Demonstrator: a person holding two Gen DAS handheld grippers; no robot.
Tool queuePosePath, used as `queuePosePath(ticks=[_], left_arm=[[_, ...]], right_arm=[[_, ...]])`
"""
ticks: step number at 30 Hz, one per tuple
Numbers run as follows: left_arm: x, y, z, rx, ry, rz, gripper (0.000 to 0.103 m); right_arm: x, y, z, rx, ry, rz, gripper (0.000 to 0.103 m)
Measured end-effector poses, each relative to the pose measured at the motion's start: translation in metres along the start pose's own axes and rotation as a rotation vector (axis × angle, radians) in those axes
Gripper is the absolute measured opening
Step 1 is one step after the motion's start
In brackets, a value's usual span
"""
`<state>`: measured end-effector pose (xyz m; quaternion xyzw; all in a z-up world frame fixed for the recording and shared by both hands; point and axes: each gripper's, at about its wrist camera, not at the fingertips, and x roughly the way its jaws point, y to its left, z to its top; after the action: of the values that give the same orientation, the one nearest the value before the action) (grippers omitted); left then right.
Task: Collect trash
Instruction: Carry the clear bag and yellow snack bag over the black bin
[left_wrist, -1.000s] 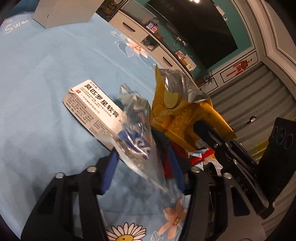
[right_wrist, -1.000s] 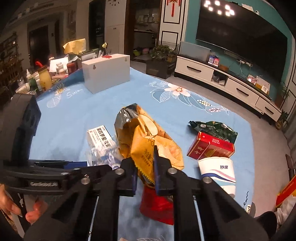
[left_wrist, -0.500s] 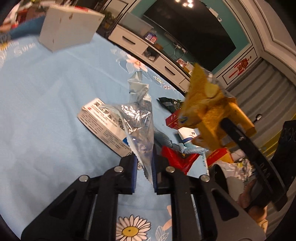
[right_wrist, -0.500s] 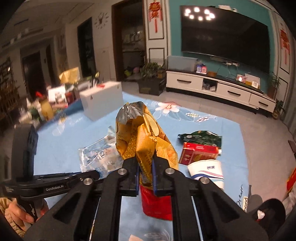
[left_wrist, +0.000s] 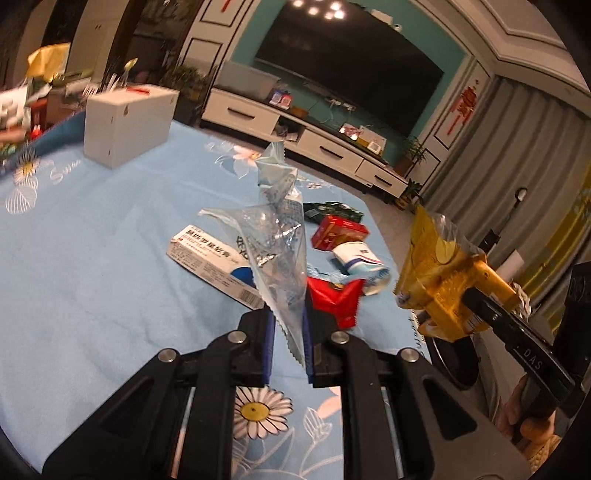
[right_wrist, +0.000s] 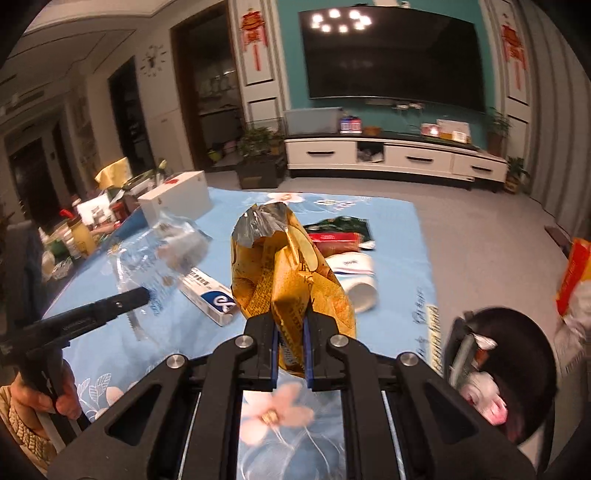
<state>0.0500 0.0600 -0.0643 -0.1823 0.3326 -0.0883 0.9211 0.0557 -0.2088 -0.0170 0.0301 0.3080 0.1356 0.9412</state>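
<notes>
Left gripper (left_wrist: 289, 334): jaws closed on the lower edge of a clear crinkled plastic wrapper (left_wrist: 275, 254), which stands up above the pale-blue flowered tablecloth (left_wrist: 92, 266). Right gripper (right_wrist: 290, 349): jaws closed on the lower part of a yellow foil-lined snack bag (right_wrist: 284, 273), likewise held clear of the cloth. Both items appear very light, limp and slick; a pinch on a flat seam or fold, as here, probably holds better than a grip on the puffed middle. A black bin (right_wrist: 517, 354) with paper inside stands beside the table's right edge. On the cloth lie a white oblong carton (left_wrist: 214, 262), a red box (left_wrist: 338, 232) and a white paper cup (left_wrist: 360, 260).
</notes>
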Motion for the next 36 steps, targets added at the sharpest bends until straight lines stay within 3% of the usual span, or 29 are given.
queuePosePath(ticks=[8, 18, 36], left_arm=[[-0.028, -0.04, -0.009, 0.084, -0.03, -0.031, 0.014], [-0.042, -0.062, -0.013, 0.139, -0.049, -0.042, 0.014], [-0.022, -0.106, -0.013, 0.248, -0.027, -0.072, 0.014]], right_arm=[[-0.04, -0.012, -0.004, 0.045, -0.058, -0.035, 0.011], [-0.063, -0.019, -0.011, 0.058, -0.096, -0.037, 0.011], [-0.075, -0.05, -0.02, 0.153, -0.118, -0.092, 0.011]])
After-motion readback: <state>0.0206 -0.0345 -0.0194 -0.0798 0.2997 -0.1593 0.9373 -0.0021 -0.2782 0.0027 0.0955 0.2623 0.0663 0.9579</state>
